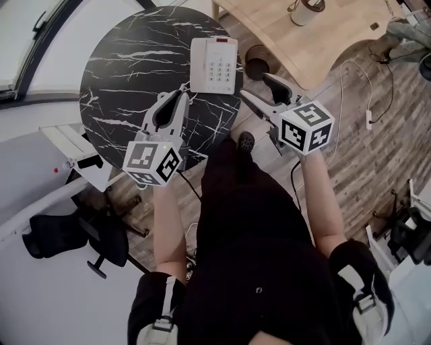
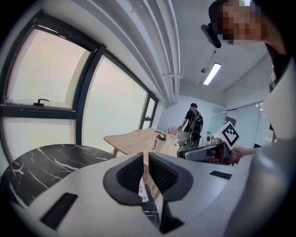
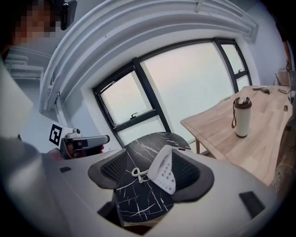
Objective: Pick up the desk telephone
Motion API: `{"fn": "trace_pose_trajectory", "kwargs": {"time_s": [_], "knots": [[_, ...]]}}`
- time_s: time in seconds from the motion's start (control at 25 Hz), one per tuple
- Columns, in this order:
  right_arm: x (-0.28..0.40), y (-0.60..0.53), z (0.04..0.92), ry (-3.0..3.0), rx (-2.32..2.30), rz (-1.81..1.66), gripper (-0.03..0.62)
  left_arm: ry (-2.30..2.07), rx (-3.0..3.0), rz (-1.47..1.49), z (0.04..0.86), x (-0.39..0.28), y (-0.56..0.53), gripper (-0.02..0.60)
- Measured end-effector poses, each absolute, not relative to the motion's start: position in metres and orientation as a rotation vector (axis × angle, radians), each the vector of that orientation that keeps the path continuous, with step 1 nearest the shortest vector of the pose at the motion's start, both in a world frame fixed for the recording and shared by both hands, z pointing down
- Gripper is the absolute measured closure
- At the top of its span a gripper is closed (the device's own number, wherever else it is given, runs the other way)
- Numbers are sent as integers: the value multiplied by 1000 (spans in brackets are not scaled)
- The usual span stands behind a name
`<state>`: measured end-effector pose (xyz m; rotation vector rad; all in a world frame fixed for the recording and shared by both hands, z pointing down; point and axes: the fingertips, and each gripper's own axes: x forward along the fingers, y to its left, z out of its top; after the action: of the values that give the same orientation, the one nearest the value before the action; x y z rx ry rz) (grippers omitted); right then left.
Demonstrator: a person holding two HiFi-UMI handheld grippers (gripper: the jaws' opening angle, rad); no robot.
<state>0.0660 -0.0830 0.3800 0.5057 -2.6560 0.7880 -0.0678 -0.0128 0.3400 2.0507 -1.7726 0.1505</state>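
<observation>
Grey left tongs (image 1: 182,94) sit nearest the middle of the black marble table (image 1: 114,74). They are pressed together with nothing between them, tips over the marble just short of the near-left corner of the desk telephone (image 1: 214,65). Right tongs (image 1: 260,86) are spread wide and empty, off the table's right rim over the wood floor (image 1: 357,162), just beside the near-right corner. The white desk telephone lies flat at the table's far-right edge, untouched. Its long axis runs straight away from the person, with the handset along the left side, the keypad on the right and a red patch at the far end. In the head view both tongs look about equally near, 1 at each near corner; height above the table is unclear. The right gripper view frames the desk telephone (image 3: 164,172) in the gap between its 2 pads, ahead and lower, with a white cord loop (image 3: 136,173) to its left. My read: right is the working side and must go forward, left and down to straddle the short axis, while the closed left can only steady. Beyond is a pale wooden table (image 1: 296,47) with a tumbler (image 1: 308,11).
</observation>
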Motion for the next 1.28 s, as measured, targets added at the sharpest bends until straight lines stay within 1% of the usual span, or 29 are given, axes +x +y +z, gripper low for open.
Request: {"fn": "trace_pose_trajectory", "kwargs": {"time_s": [0.48, 0.52, 0.56, 0.6, 1.0, 1.16, 1.28], "knots": [[38, -103, 462, -2439, 564, 879, 284, -1570, 1958, 162, 434, -104, -46, 541], [37, -103, 470, -2422, 567, 890, 284, -1546, 1956, 176, 443, -106, -48, 531], [35, -104, 478, -2406, 572, 903, 284, -1523, 1955, 190, 452, -108, -51, 501], [34, -105, 486, -2390, 577, 917, 283, -1501, 1954, 202, 460, -110, -54, 485], [13, -115, 558, -2251, 604, 1044, 279, -1321, 1927, 250, 529, -124, -86, 412], [6, -120, 578, -2212, 607, 1092, 279, -1269, 1910, 232, 544, -125, -96, 369], [1, -125, 590, -2192, 621, 1128, 279, -1247, 1913, 242, 555, -125, -102, 316]]}}
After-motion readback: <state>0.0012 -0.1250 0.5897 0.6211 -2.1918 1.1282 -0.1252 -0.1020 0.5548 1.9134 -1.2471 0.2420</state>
